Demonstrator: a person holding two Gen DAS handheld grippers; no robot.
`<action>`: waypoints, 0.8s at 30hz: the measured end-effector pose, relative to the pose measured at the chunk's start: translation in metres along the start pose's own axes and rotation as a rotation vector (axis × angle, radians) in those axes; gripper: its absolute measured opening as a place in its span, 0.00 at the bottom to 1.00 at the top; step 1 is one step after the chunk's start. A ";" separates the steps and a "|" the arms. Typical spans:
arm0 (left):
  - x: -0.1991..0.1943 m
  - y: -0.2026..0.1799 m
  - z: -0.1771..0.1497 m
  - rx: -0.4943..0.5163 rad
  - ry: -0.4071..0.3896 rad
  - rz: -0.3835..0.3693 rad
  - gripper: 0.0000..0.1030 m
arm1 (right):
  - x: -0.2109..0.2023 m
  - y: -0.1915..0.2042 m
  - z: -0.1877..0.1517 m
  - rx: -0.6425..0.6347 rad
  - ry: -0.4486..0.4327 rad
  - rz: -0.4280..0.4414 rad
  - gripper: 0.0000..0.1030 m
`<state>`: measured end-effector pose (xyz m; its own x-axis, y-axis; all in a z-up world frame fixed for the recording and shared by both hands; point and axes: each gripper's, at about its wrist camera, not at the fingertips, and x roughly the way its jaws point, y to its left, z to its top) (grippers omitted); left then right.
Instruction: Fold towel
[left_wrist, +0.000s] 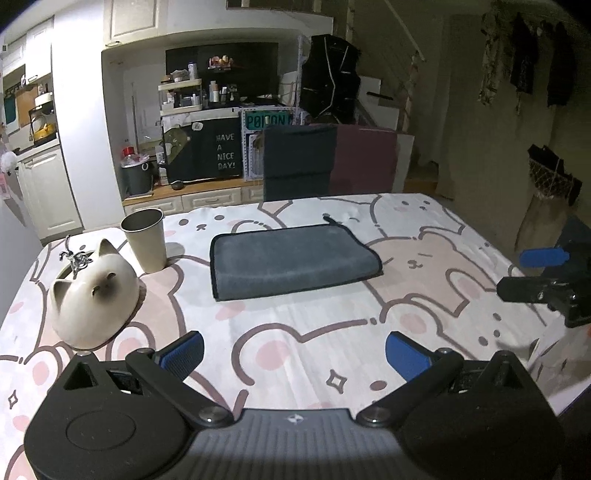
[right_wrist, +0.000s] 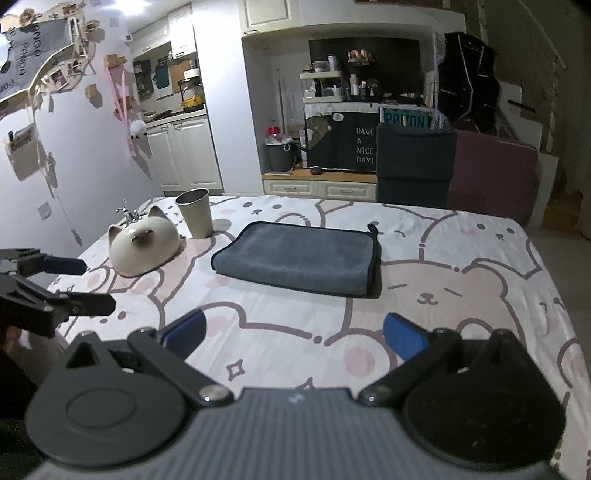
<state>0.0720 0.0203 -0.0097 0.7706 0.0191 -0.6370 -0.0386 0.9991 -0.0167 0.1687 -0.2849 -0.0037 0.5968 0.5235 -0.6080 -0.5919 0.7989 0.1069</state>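
A grey towel (left_wrist: 291, 260) lies folded flat in the middle of the table, its hanging loop at the far right corner; it also shows in the right wrist view (right_wrist: 301, 258). My left gripper (left_wrist: 294, 352) is open and empty, above the table's near edge, well short of the towel. My right gripper (right_wrist: 293, 334) is open and empty too, near the front edge. Each gripper shows in the other's view: the right one at the right edge (left_wrist: 517, 273), the left one at the left edge (right_wrist: 96, 286).
A white cat-shaped ceramic bowl (left_wrist: 94, 295) lies upside down at the left, with a metal cup (left_wrist: 144, 243) behind it. The table has a bear-print cloth (left_wrist: 424, 266). A dark chair (left_wrist: 299, 162) stands at the far edge.
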 end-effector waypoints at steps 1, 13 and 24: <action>0.000 0.000 -0.001 0.002 0.001 0.005 1.00 | 0.000 0.001 0.000 -0.004 0.000 -0.006 1.00; -0.001 -0.004 -0.006 0.013 -0.016 -0.006 1.00 | -0.006 0.002 -0.009 -0.013 0.014 -0.008 1.00; -0.001 -0.002 -0.006 0.007 -0.014 -0.008 1.00 | -0.006 0.003 -0.009 -0.014 0.014 -0.009 1.00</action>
<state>0.0676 0.0176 -0.0139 0.7797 0.0113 -0.6260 -0.0280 0.9995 -0.0168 0.1583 -0.2886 -0.0071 0.5947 0.5117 -0.6200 -0.5940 0.7994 0.0900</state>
